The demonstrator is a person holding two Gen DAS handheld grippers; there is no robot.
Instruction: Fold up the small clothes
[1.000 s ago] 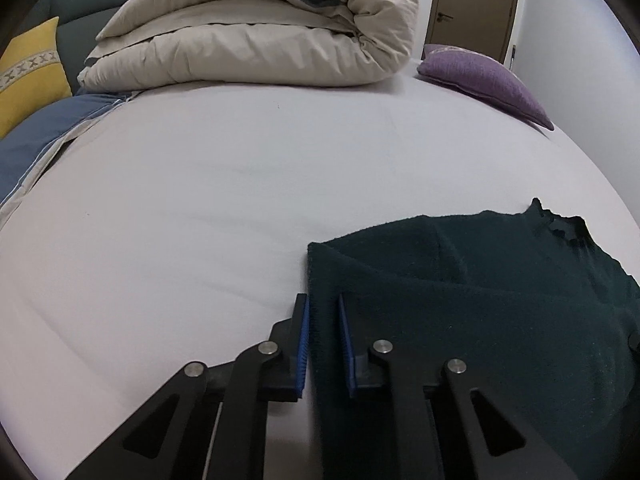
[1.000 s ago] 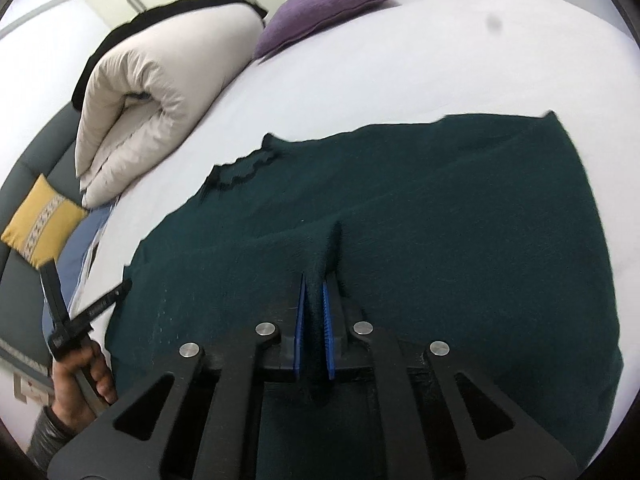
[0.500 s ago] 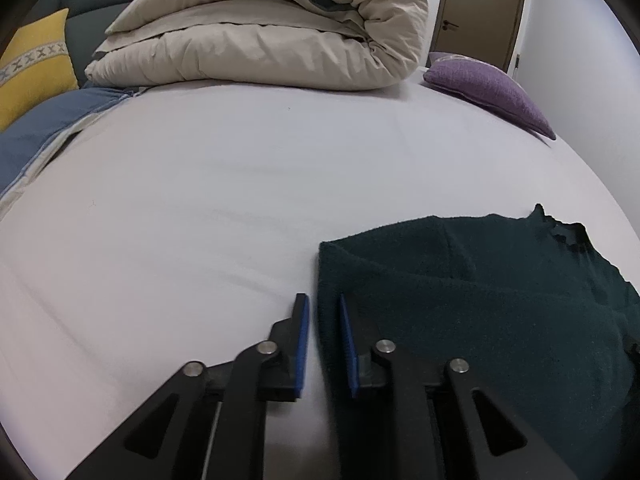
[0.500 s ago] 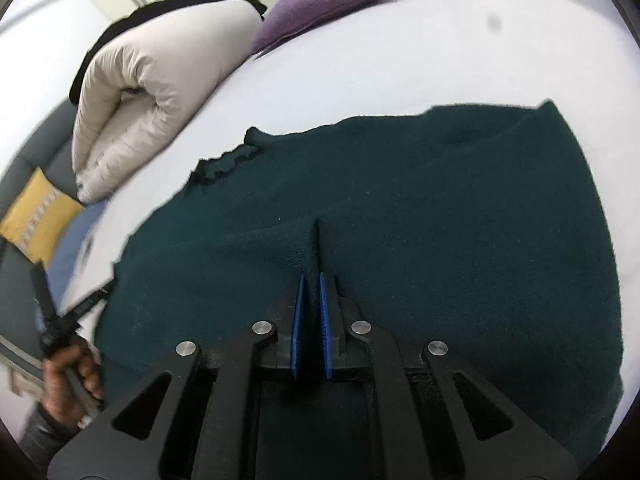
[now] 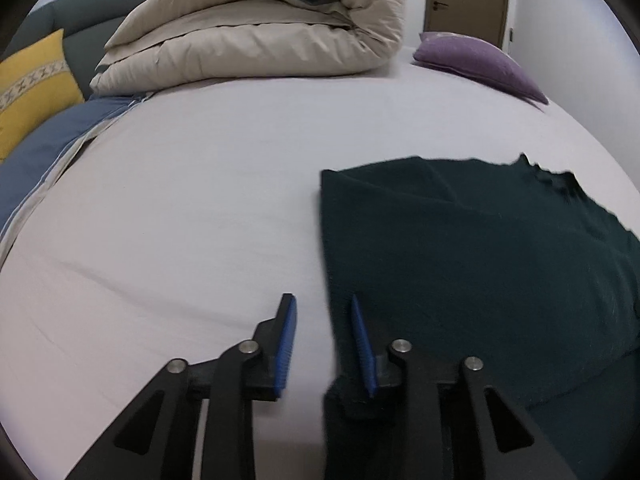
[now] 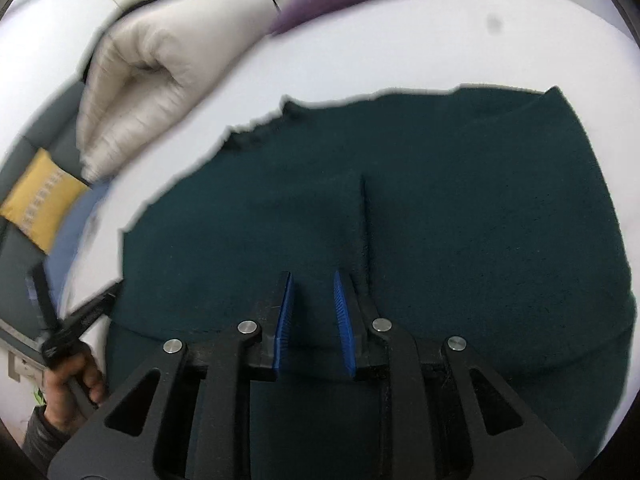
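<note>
Opening up at the near edge, the left gripper [image 5: 322, 312] has just been spreading its jaws, and the blue pads [image 5: 286, 344] now stand apart: the sweater's left edge runs up between them, hugging the right-hand pad, pinched by neither. Over on the other side, the right gripper [image 6: 312, 300] has also just been parting its jaws; they show a modest gap with dark knit beneath and nothing clamped. The dark green sweater [image 6: 460, 240] lies spread flat on the pale bedsheet [image 5: 180, 220], a short upright crease [image 6: 365, 216] standing in the fabric just beyond the right gripper's tips. Its scalloped neckline [image 6: 256, 130] sits at the far edge. At the lower left of the right wrist view, a hand [image 6: 70, 384] grips the other tool's handle, though that corner is blurred. Further back, a rolled beige duvet [image 5: 260, 36] rests on the bed, a purple cushion [image 5: 476, 60] to its right, a yellow cushion [image 5: 34, 84] at far left.
</note>
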